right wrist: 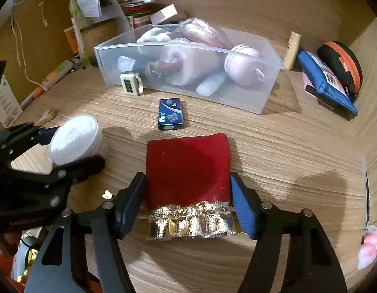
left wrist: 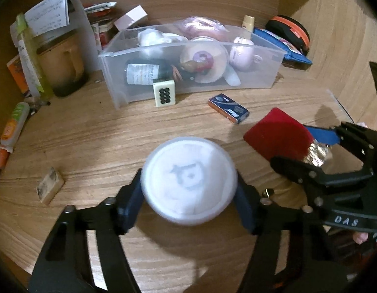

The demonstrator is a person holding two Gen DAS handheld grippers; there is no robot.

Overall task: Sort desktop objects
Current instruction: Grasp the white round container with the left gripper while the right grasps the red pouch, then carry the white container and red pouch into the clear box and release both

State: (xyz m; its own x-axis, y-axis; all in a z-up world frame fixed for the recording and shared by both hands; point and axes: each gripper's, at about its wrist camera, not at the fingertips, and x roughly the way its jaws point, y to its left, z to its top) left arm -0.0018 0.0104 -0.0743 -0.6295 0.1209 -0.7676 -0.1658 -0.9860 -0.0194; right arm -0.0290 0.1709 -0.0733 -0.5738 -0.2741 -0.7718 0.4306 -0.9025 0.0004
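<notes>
A white round jar [left wrist: 188, 180] with a faint grey mark on its lid sits between the blue pads of my left gripper [left wrist: 188, 183]; both pads press on its sides just above the wooden desk. In the right wrist view the same jar [right wrist: 73, 139] is at the left, held by the left gripper [right wrist: 73, 146]. My right gripper [right wrist: 188, 185] is shut on a red velvet pouch [right wrist: 188, 168] with a gold foil hem, a pad against each side. From the left wrist view the pouch [left wrist: 276, 134] and right gripper [left wrist: 296, 146] are at the right.
A clear plastic bin [left wrist: 188, 90] [right wrist: 249, 97] holding a dark bottle, soft toys and several other things stands at the back. In front of it are a mahjong tile [left wrist: 164, 92], a blue Max box [right wrist: 170, 114] and a tan block [left wrist: 50, 185]. A blue pouch [right wrist: 325, 80] and a black-orange case [right wrist: 342, 61] lie at the back right.
</notes>
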